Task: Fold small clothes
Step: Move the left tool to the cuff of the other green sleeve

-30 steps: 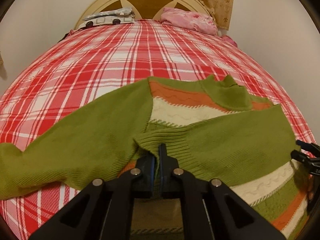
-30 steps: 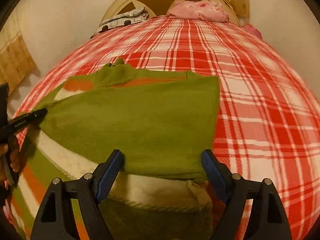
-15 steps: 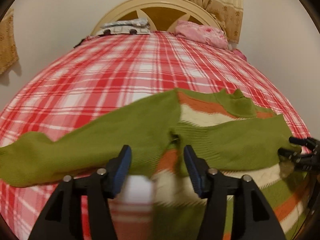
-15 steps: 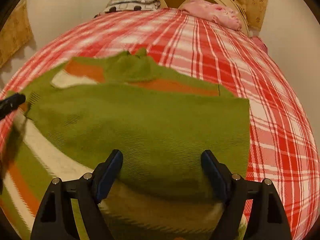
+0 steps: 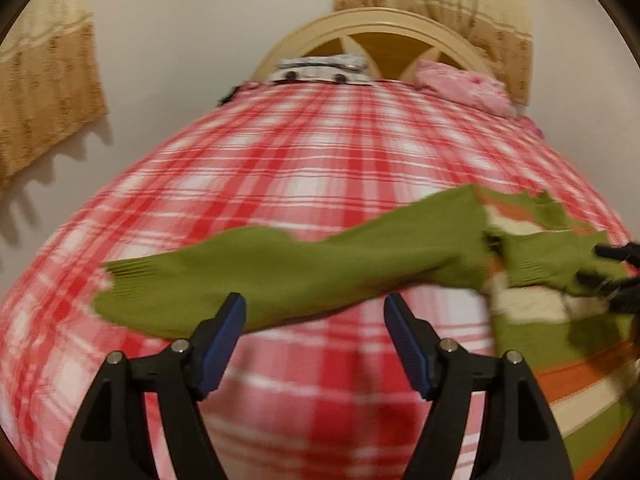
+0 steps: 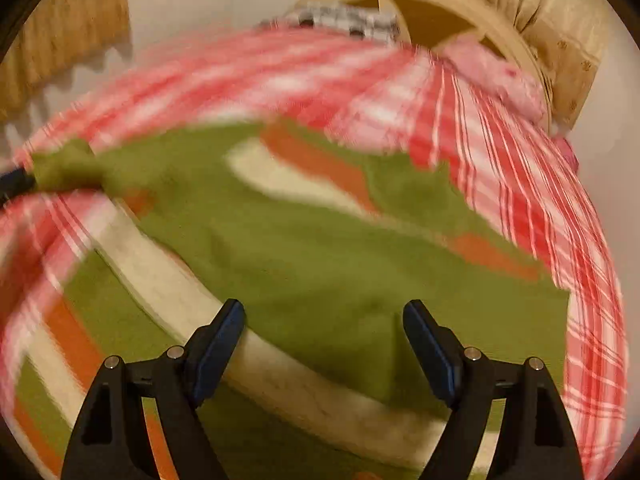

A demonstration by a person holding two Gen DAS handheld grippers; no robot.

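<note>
The sweater (image 5: pixel 532 276) lies flat on the bed (image 5: pixel 304 184), one sleeve (image 5: pixel 280 276) stretched out away from the body. Your left gripper (image 5: pixel 316 336) hovers just short of that sleeve, jaws released; right gripper (image 6: pixel 324 344) is over the body, released too. I'd pinch near the cuff (image 5: pixel 120 280) and sweep it straight across the body.

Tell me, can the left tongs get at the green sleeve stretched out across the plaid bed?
Probably yes. The left tongs are open, and the sleeve lies flat on the bedspread just ahead of their tips with nothing over it.
</note>
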